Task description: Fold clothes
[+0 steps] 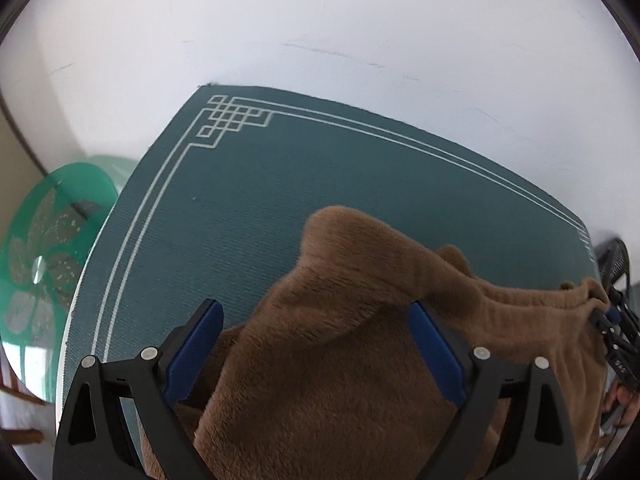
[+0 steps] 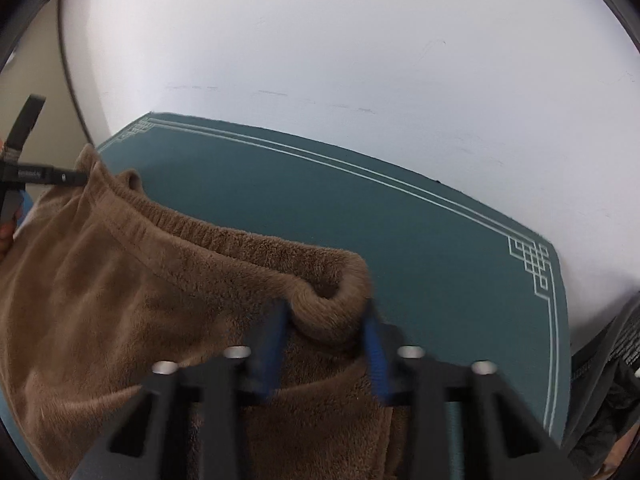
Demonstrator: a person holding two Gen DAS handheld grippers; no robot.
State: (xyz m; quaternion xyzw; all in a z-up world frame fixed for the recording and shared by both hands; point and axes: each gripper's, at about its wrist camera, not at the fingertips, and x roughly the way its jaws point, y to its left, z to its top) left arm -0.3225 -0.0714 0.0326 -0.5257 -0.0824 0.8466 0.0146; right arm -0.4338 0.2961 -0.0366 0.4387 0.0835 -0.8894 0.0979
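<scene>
Brown fleece garment (image 2: 132, 300): right claw (image 2: 326, 320) pinches its rolled waistband corner, left claw (image 1: 316, 320) spread astride, stretching it flat for folding.

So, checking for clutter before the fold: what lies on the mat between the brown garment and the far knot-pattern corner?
Nothing: in the left wrist view the teal mat is bare between the brown garment and that corner.
</scene>
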